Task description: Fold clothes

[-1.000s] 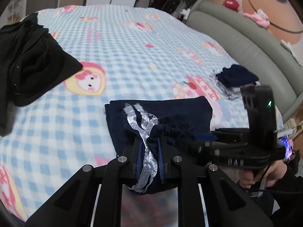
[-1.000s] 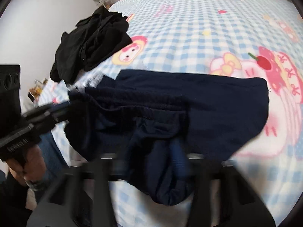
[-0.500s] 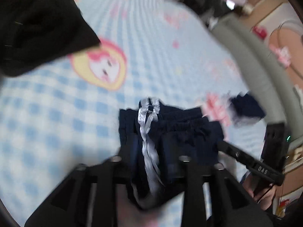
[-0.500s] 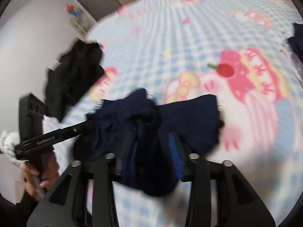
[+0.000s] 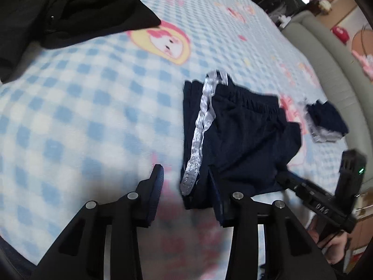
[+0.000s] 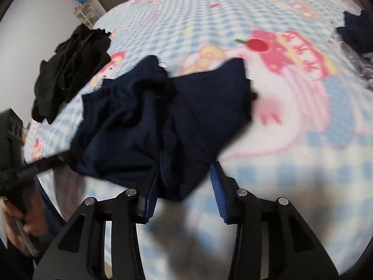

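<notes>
Navy shorts (image 5: 235, 144) lie folded — both claws spread wide.

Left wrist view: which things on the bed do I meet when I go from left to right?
Black clothes → navy shorts → small folded navy pile → right gripper, at the shorts' right edge, with the person's hand below it.

We see left hand-held gripper (image 5: 186, 192) low at near edge, jaws spread wide, both fingers level. Right hand-held gripper (image 6: 183, 192) likewise low, jaws spread apart. Our left hand (image 6: 23, 212) wraps its handle at near left; our right hand (image 5: 331, 249) grips handle at near right.
</notes>
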`<state>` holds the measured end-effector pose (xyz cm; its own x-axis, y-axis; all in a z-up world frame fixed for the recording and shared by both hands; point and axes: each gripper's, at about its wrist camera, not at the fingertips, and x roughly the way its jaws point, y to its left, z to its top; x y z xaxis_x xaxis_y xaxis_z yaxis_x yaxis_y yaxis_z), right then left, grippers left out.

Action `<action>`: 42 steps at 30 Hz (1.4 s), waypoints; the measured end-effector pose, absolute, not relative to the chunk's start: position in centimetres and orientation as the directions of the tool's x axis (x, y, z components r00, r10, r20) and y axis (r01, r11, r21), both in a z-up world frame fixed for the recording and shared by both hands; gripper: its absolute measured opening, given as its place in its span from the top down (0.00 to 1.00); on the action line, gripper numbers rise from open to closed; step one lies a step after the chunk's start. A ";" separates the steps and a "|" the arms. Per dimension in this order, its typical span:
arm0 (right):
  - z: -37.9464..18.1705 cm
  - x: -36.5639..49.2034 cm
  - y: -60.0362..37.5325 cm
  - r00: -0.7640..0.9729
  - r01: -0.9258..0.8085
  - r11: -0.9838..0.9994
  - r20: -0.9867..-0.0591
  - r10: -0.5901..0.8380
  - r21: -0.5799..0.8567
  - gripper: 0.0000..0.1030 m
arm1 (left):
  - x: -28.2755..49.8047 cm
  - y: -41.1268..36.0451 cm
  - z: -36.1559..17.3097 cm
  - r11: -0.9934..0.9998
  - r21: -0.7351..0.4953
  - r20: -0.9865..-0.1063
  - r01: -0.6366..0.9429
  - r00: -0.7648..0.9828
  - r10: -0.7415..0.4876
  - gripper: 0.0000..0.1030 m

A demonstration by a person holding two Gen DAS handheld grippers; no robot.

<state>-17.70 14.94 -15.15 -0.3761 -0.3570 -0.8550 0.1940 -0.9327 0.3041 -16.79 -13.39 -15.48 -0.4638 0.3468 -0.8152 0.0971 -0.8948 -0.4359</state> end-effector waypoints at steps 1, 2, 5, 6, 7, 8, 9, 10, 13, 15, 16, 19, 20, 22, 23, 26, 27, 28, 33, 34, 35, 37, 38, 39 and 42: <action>-15.1 -17.9 14.8 -0.372 0.197 -0.933 -0.858 -0.354 0.300 0.59 | -16.7 -13.7 -14.8 -0.885 -0.457 -0.794 0.086 -0.489 0.362 0.62; -15.1 -18.1 14.6 -0.368 0.200 -0.934 -0.861 -0.352 0.296 0.58 | -16.6 -13.8 -14.0 -0.875 -0.481 -0.763 0.060 -0.521 0.383 0.63; -14.9 -18.6 14.1 -0.357 0.209 -0.936 -0.869 -0.343 0.284 0.50 | -17.0 -13.6 -12.1 -0.856 -0.517 -0.693 -0.006 -0.583 0.423 0.54; -14.9 -18.8 13.9 -0.353 0.212 -0.936 -0.872 -0.340 0.280 0.46 | -17.8 -13.2 -12.2 -0.857 -0.514 -0.695 -0.016 -0.577 0.428 0.52; -14.8 -19.0 13.7 -0.349 0.216 -0.937 -0.874 -0.338 0.276 0.41 | -18.7 -12.7 -12.7 -0.858 -0.514 -0.707 -0.019 -0.556 0.437 0.52; -14.8 -19.2 13.5 -0.345 0.219 -0.937 -0.877 -0.335 0.272 0.41 | -19.4 -12.4 -13.6 -0.867 -0.498 -0.736 -0.008 -0.524 0.428 0.52; -14.7 -19.4 13.4 -0.341 0.222 -0.938 -0.880 -0.332 0.268 0.41 | -20.1 -12.0 -14.5 -0.891 -0.454 -0.784 0.012 -0.479 0.394 0.52; -14.7 -19.6 13.2 -0.337 0.225 -0.938 -0.882 -0.329 0.264 0.44 | -20.9 -11.7 -15.5 -0.912 -0.408 -0.828 0.029 -0.432 0.357 0.58; -14.5 -20.1 12.7 -0.327 0.234 -0.939 -0.889 -0.320 0.251 0.62 | -20.9 -12.9 -15.2 -0.940 -0.340 -0.857 0.024 -0.418 0.300 0.62; -13.5 -19.3 14.4 -0.349 0.212 -0.949 -0.889 -0.297 0.234 0.61 | -20.3 -14.4 -14.2 -0.926 -0.376 -0.837 0.042 -0.444 0.320 0.62; -13.0 -19.0 15.2 -0.360 0.205 -0.942 -0.874 -0.325 0.266 0.56 | -20.0 -14.9 -13.9 -0.906 -0.421 -0.816 0.037 -0.451 0.361 0.61; -11.5 -18.3 17.3 -0.394 0.189 -0.913 -0.823 -0.409 0.363 0.41 | -19.8 -14.4 -13.9 -0.839 -0.544 -0.754 -0.009 -0.434 0.494 0.46; -11.1 -18.1 17.4 -0.405 0.203 -0.886 -0.788 -0.464 0.417 0.36 | -19.8 -13.7 -14.2 -0.823 -0.567 -0.741 -0.017 -0.425 0.520 0.45; -12.0 -18.5 16.6 -0.376 0.188 -0.895 -0.813 -0.445 0.404 0.33 | -20.7 -12.4 -15.1 -0.830 -0.557 -0.757 0.002 -0.412 0.507 0.44; -12.5 -18.7 16.2 -0.361 0.180 -0.900 -0.824 -0.436 0.397 0.33 | -20.9 -12.1 -15.8 -0.842 -0.539 -0.776 0.020 -0.402 0.486 0.44; -15.3 -19.9 15.2 -0.317 0.161 -0.921 -0.865 -0.388 0.354 0.32 | -21.6 -11.2 -17.8 -0.872 -0.485 -0.821 0.067 -0.377 0.428 0.46; -15.8 -19.9 15.1 -0.317 0.161 -0.919 -0.863 -0.393 0.360 0.32 | -21.5 -10.9 -18.0 -0.874 -0.482 -0.820 0.068 -0.387 0.422 0.46; -16.3 -20.0 14.9 -0.316 0.163 -0.917 -0.861 -0.399 0.365 0.35 | -21.5 -10.4 -18.0 -0.874 -0.481 -0.817 0.063 -0.394 0.421 0.55; -12.4 -18.9 14.8 -0.373 0.243 -0.897 -0.818 -0.437 0.369 0.85 | -20.1 -9.3 -14.3 -0.844 -0.536 -0.758 0.001 -0.439 0.482 0.84; -11.3 -18.2 15.2 -0.386 0.259 -0.891 -0.806 -0.448 0.372 0.87 | -19.6 -9.2 -13.4 -0.837 -0.548 -0.745 -0.016 -0.445 0.496 0.84; -10.2 -17.4 15.6 -0.397 0.276 -0.886 -0.795 -0.459 0.374 0.88 | -18.7 -9.0 -12.6 -0.832 -0.554 -0.736 -0.032 -0.448 0.508 0.84; -8.6 -15.4 16.0 -0.402 0.306 -0.880 -0.789 -0.465 0.363 0.88 | -17.0 -8.6 -11.8 -0.831 -0.554 -0.735 -0.049 -0.441 0.516 0.84; -8.1 -14.2 16.4 -0.398 0.311 -0.881 -0.793 -0.462 0.357 0.88 | -16.0 -8.6 -12.2 -0.828 -0.559 -0.739 -0.045 -0.427 0.522 0.83; -8.2 -13.1 16.8 -0.377 0.311 -0.877 -0.799 -0.468 0.367 0.87 | -15.0 -8.5 -12.6 -0.825 -0.564 -0.743 -0.042 -0.412 0.528 0.82; -10.6 -11.3 17.7 -0.301 0.286 -0.899 -0.860 -0.412 0.331 0.66 | -12.4 -8.6 -14.9 -0.852 -0.524 -0.791 -0.008 -0.365 0.490 0.64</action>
